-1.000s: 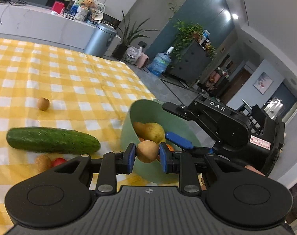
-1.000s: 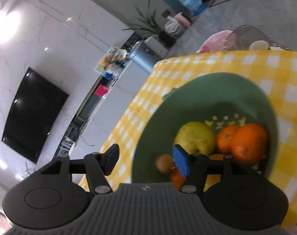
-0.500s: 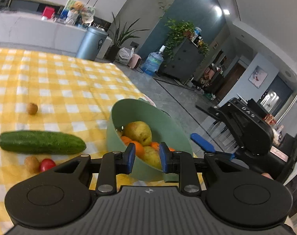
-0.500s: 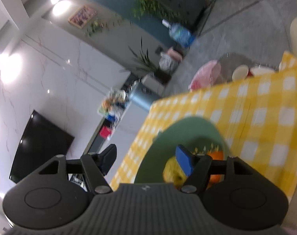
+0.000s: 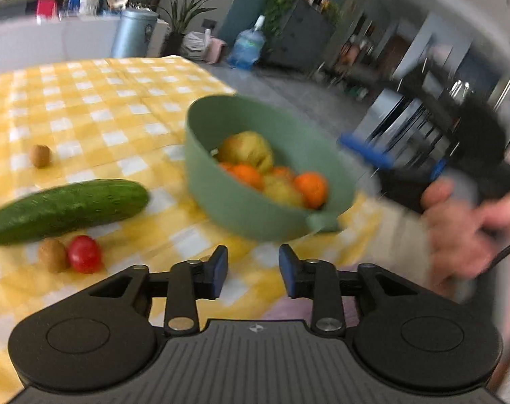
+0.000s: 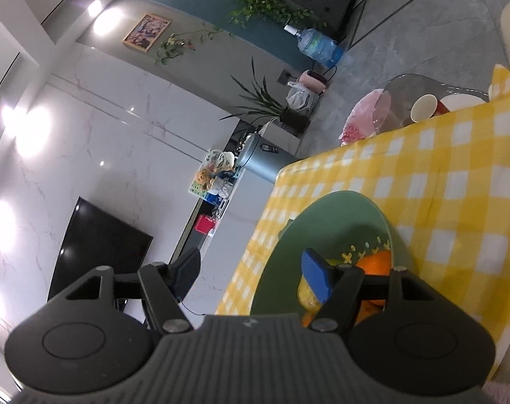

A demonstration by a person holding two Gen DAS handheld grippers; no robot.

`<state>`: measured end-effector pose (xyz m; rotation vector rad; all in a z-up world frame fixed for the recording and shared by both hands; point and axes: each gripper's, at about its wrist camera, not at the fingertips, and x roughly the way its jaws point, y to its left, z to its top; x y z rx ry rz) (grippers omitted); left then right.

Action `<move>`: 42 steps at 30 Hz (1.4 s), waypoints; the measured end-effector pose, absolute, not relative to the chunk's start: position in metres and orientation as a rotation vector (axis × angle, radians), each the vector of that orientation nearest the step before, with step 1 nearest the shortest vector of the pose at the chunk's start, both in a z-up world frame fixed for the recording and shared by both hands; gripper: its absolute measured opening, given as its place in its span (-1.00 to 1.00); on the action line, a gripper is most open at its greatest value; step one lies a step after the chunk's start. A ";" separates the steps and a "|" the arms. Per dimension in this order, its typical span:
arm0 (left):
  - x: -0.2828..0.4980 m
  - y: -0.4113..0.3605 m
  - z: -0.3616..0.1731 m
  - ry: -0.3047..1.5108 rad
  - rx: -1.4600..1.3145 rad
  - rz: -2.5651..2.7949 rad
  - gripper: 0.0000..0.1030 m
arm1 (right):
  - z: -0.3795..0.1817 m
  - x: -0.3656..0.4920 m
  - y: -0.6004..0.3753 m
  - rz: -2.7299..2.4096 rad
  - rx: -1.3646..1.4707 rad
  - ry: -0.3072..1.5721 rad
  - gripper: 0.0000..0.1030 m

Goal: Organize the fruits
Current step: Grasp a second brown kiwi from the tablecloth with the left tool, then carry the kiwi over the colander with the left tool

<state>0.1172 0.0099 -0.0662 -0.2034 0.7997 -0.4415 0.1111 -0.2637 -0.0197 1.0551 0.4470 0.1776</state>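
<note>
A green bowl (image 5: 241, 208) stands near the table's corner and holds a pear (image 5: 246, 149) and oranges (image 5: 310, 185). My left gripper (image 5: 253, 274) hovers in front of the bowl, its jaws opening with nothing between them. To its left lie a cucumber (image 5: 69, 210), a red tomato (image 5: 85, 254) and a small brown fruit (image 5: 51, 254); another brown fruit (image 5: 40, 155) sits farther back. My right gripper (image 6: 251, 272) is open and empty just above the bowl (image 6: 322, 222), over an orange (image 6: 376, 262). A hand (image 5: 467, 229) holds it at the bowl's right.
The yellow checked tablecloth (image 5: 96, 107) ends just right of the bowl. Beyond the far edge are a glass side table (image 6: 406, 101) with a paper cup (image 6: 423, 107), a grey bin (image 5: 133, 33) and a water jug (image 5: 246, 48).
A second ago my left gripper held a small brown fruit over the bowl; the fruit is gone from the jaws, which now stand wider and farther back. The right gripper drew back and tilted up.
</note>
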 end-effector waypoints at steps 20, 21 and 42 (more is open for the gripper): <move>0.123 -0.014 -0.087 0.853 0.030 -0.274 -0.15 | -0.025 0.115 -0.266 0.177 1.058 0.471 0.26; 0.123 -0.013 -0.087 0.855 0.027 -0.276 -0.15 | -0.026 0.116 -0.266 0.177 1.059 0.479 0.26; 0.102 -0.011 -0.052 0.729 0.034 -0.211 -0.39 | -0.026 0.106 -0.272 0.142 1.091 0.470 0.26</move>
